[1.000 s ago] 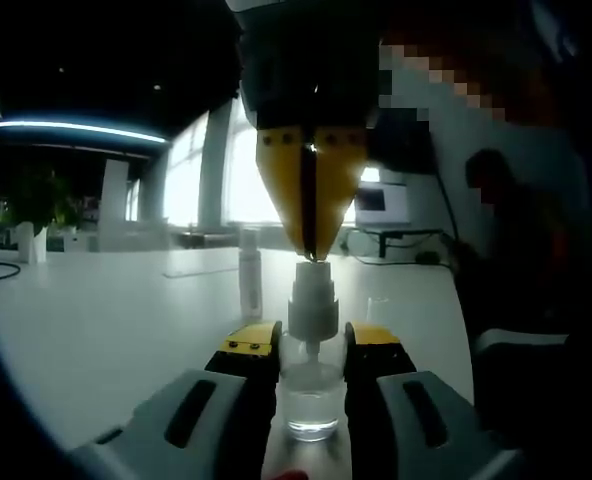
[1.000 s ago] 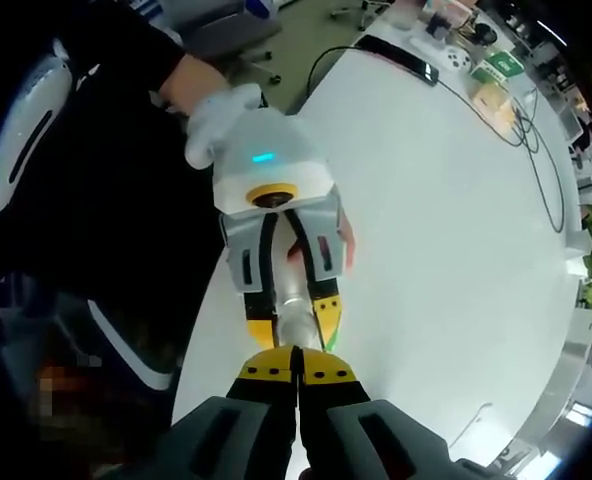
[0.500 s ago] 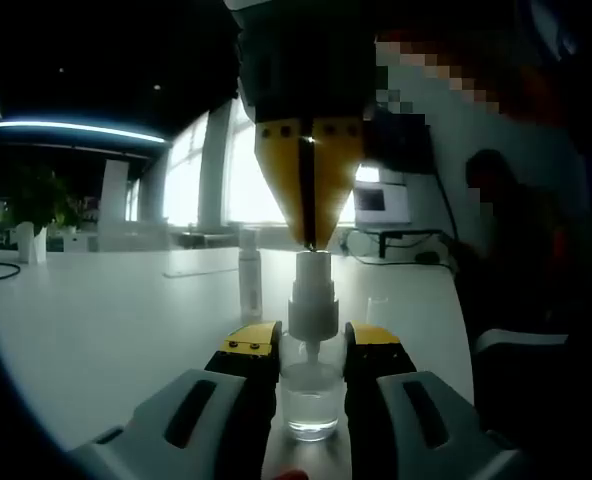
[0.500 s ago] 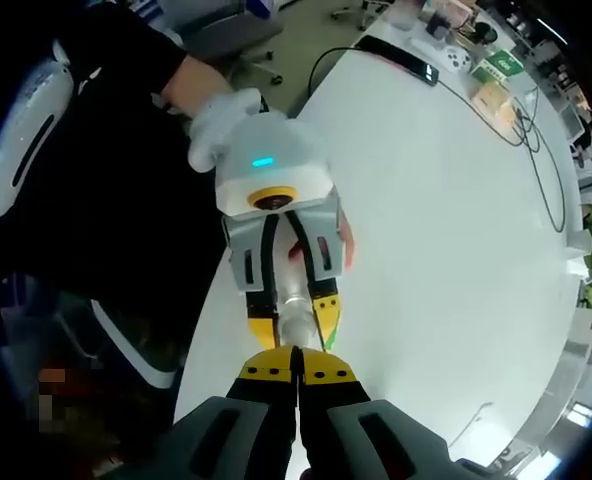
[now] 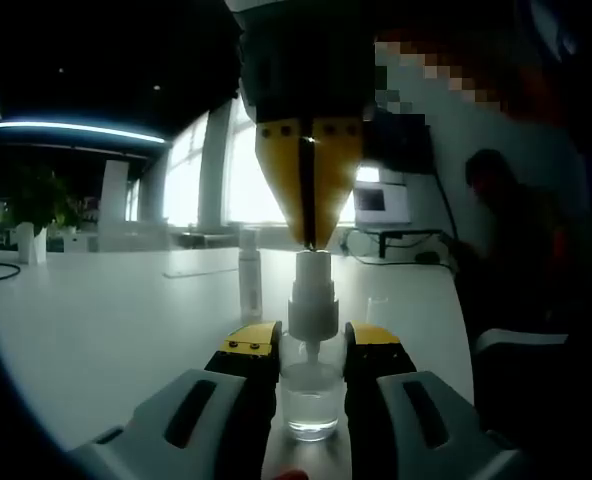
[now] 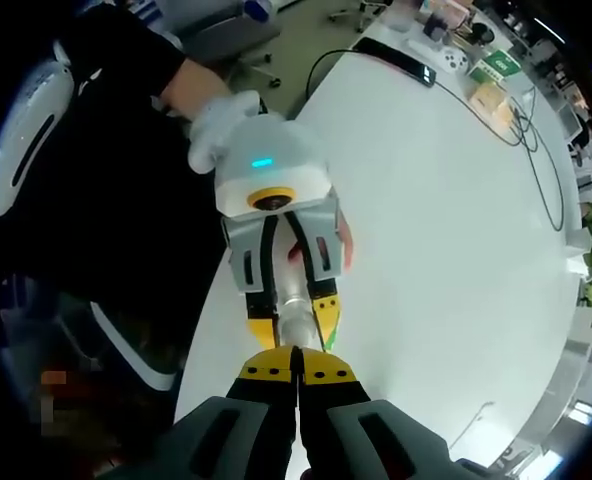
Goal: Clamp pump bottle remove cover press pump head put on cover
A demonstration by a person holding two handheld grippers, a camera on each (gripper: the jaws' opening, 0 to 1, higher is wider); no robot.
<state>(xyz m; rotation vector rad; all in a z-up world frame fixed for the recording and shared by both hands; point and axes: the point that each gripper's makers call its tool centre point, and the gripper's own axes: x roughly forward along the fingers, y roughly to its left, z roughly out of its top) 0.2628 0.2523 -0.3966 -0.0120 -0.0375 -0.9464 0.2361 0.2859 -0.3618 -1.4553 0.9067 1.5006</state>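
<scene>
Left gripper clamped on clear pump bottle body; looks light, rigid, slick, so grip low. Right gripper pinched closed, tips on pump head straight ahead; press axially.

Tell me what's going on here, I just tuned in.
A person works two handheld grippers at a white table. The left gripper clamps a small clear pump bottle, upright, with its white pump head uncovered. The right gripper, jaws shut, comes from above with its yellow tips on top of the pump head. A slim clear cover stands behind on the table.
</scene>
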